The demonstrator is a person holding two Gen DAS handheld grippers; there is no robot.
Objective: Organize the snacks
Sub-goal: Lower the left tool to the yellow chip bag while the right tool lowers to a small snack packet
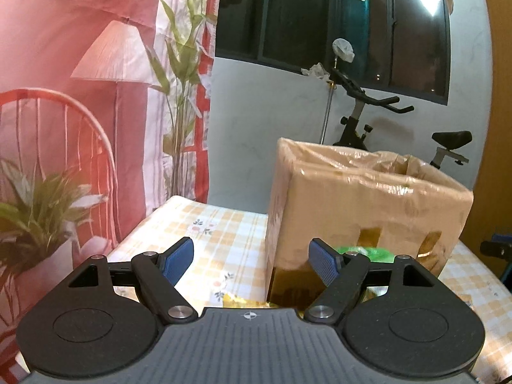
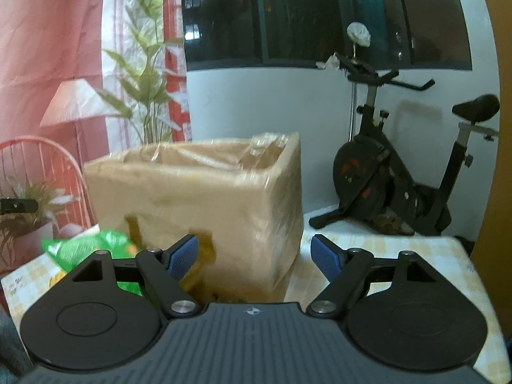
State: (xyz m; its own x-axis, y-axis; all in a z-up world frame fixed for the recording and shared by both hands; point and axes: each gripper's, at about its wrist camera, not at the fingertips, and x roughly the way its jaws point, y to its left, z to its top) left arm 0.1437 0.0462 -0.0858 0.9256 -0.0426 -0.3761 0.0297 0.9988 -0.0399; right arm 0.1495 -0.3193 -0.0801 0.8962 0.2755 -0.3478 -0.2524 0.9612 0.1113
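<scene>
An open cardboard box (image 1: 368, 204) wrapped in shiny tape stands on the checked tablecloth (image 1: 204, 233); the right wrist view shows the same box (image 2: 204, 198) from its other side. A green snack bag (image 2: 86, 246) lies at the box's foot, a sliver of that green bag (image 1: 368, 252) showing behind the left gripper's right finger. A gold wrapper (image 1: 243, 302) peeks out just ahead of the left gripper's body. My left gripper (image 1: 251, 260) is open and empty, facing the box's left corner. My right gripper (image 2: 254, 257) is open and empty, facing the box's right corner.
An exercise bike (image 2: 400, 176) stands on the floor behind the table's far right. A pink printed backdrop (image 1: 80, 96) with lamp, chair and plants hangs at the left. Dark windows (image 1: 336, 22) fill the back wall. The other gripper's tip (image 2: 19, 206) shows at the left edge.
</scene>
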